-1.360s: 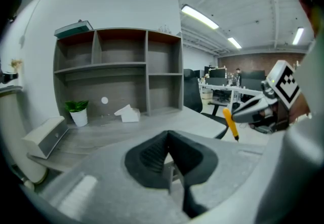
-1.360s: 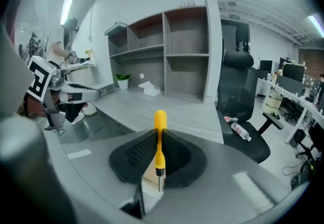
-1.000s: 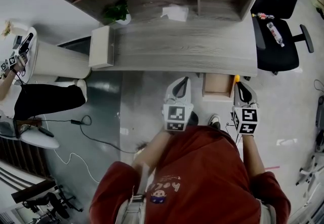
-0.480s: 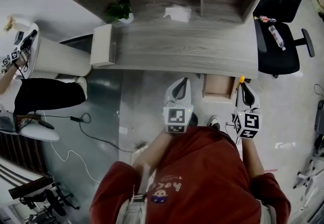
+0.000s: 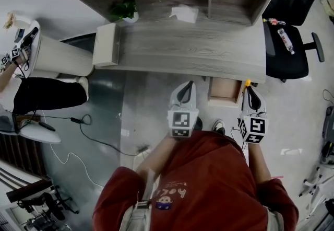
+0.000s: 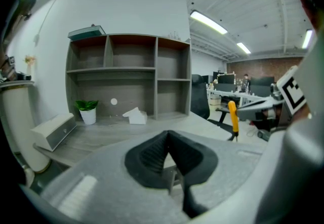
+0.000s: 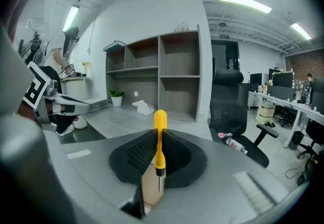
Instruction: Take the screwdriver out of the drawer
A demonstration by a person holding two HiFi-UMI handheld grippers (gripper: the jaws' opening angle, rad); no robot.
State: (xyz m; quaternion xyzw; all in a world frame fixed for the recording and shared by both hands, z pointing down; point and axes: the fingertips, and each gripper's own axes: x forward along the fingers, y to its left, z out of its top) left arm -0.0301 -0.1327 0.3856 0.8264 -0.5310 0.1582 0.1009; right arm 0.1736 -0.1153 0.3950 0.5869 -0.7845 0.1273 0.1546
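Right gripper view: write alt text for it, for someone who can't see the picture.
The right gripper is shut on a yellow-handled screwdriver, held upright with its tip down. Behind it stand a grey wooden desk with an open shelf unit, a potted plant and a black office chair.

Right tongs (image 5: 249, 89) holding yellow screwdriver (image 5: 248, 82), open drawer (image 5: 225, 90) at desk (image 5: 188, 42) edge

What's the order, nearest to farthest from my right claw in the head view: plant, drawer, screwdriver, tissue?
1. screwdriver, held in the right claw
2. drawer, open, just left
3. tissue, back middle of the desk
4. plant, farther left
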